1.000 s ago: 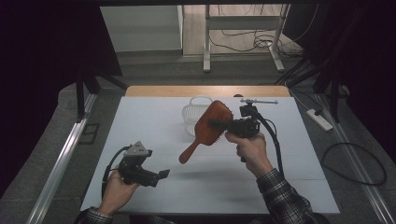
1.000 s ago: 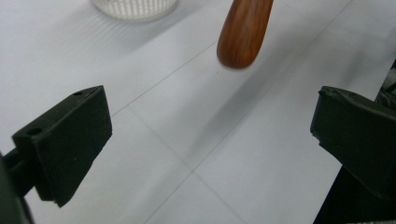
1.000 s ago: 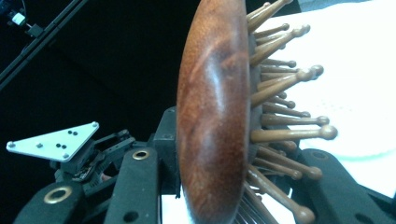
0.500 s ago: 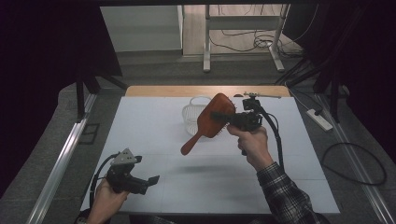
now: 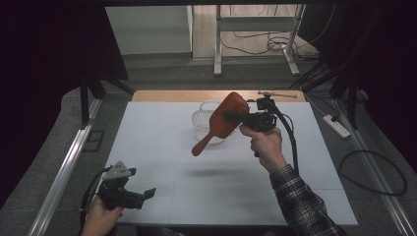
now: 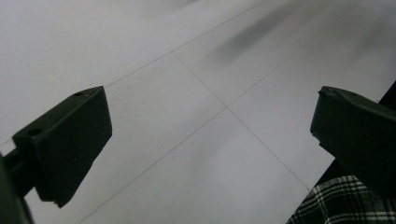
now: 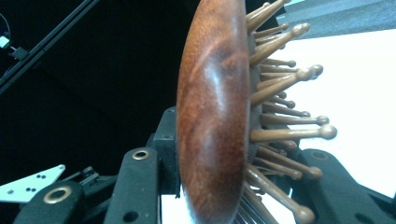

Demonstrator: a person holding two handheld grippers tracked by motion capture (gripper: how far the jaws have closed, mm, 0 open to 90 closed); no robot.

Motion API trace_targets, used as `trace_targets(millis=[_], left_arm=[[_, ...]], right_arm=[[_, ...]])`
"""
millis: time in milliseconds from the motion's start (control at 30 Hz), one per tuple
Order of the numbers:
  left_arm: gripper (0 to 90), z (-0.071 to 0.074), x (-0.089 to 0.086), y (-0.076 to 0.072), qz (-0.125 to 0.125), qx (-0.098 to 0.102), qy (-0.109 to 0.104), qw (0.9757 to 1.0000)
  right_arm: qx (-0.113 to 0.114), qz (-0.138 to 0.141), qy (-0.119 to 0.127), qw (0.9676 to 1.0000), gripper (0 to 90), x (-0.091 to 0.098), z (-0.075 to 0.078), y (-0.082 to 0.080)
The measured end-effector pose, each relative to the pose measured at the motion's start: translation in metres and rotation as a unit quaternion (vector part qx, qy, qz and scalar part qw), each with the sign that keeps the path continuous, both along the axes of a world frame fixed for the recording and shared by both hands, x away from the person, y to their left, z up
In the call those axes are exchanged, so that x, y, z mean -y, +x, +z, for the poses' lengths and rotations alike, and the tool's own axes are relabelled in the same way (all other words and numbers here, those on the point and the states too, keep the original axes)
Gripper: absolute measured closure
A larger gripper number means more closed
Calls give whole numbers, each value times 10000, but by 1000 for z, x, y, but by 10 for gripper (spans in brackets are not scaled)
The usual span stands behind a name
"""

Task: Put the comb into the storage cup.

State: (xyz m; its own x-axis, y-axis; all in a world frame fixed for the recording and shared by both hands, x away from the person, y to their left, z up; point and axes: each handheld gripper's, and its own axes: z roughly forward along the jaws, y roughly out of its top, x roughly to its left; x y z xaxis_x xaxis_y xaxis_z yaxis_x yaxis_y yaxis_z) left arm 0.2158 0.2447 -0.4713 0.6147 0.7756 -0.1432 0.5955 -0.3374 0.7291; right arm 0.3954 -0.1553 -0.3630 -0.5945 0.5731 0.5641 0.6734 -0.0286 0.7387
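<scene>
A reddish-brown wooden hairbrush (image 5: 222,122) hangs tilted above the white table (image 5: 157,130), its handle pointing down and left. My right gripper (image 5: 230,116) is shut on the brush's oval head. In the right gripper view the hairbrush (image 7: 212,116) stands edge-on between the jaws of the right gripper (image 7: 233,163), with its wooden pins pointing right. Just behind the brush, on the table, sits a white wire basket (image 5: 201,120). My left gripper (image 5: 147,192) is held low near the table's front left corner. In the left gripper view the left gripper (image 6: 210,93) is open over bare table with nothing between the jaws.
A wooden strip (image 5: 172,95) borders the table's far edge. A metal rail (image 5: 64,172) runs along the left side. Cables and a power strip (image 5: 336,125) lie on the floor at the right. A plaid sleeve (image 6: 345,200) shows beside the left gripper.
My left gripper has moved left and toward the near edge of the table, staying open. The right gripper has kept the brush above the basket area, only slightly shifted.
</scene>
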Motion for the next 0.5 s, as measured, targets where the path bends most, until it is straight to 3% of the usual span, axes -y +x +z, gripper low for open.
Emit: trace_targets(millis=[100, 367, 500], left_arm=[[0, 0, -4, -3, 55, 17, -90, 9999], [0, 1, -5, -7, 56, -3, 225, 9997], [0, 1, -4, -8, 42, 7, 237, 9997]], right_arm=[[-13, -30, 13, 10000, 579, 0, 0, 3], [39, -132, -17, 9999, 578, 0, 5, 12], [88, -202, -26, 9998, 578, 0, 10, 17]])
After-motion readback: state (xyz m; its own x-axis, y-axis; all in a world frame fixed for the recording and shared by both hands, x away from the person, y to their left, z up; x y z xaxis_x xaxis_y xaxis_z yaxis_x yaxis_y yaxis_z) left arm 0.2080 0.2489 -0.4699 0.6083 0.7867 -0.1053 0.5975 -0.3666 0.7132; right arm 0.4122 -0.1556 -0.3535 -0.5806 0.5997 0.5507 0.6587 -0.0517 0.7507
